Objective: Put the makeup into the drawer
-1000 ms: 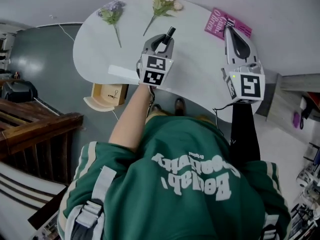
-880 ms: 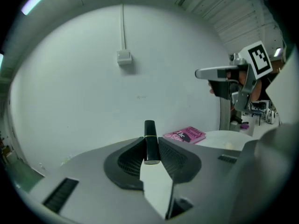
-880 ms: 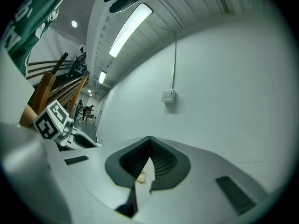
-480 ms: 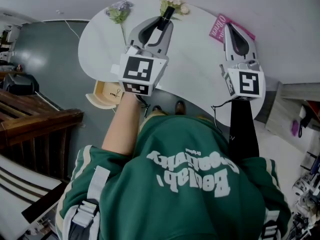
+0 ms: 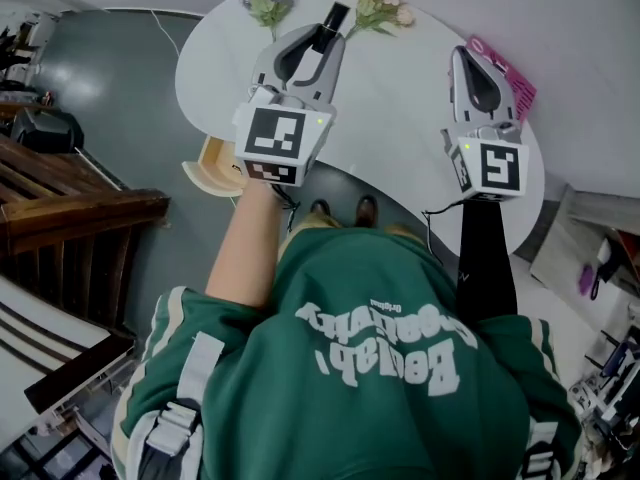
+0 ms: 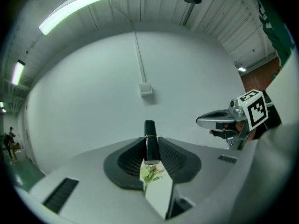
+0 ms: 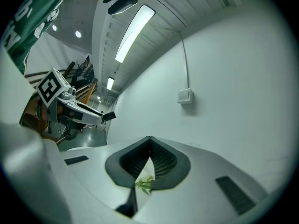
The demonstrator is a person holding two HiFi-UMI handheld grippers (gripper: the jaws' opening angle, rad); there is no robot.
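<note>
A black lipstick tube (image 5: 332, 17) with a thin gold band sticks out from between the pads of my left gripper (image 5: 322, 36), which is shut on it and held level above the white table (image 5: 400, 108). The left gripper view shows the same tube (image 6: 149, 141) pinched upright between the jaws. An open wooden drawer (image 5: 215, 164) juts out under the table's near left edge, below and left of that gripper. My right gripper (image 5: 470, 54) hovers over the table's right side; its jaw tips meet with nothing between them (image 7: 149, 141).
Two flower sprigs lie at the table's far edge, a purple one (image 5: 268, 3) and a cream one (image 5: 382, 8). A pink book (image 5: 512, 72) shows beside the right gripper. Dark wooden stairs (image 5: 70, 218) stand at the left, and my shoes (image 5: 342, 209) show below the table edge.
My left gripper has risen from the tabletop with the lipstick still in it. The right gripper has shifted slightly, and the table now sits further right in the head view.
</note>
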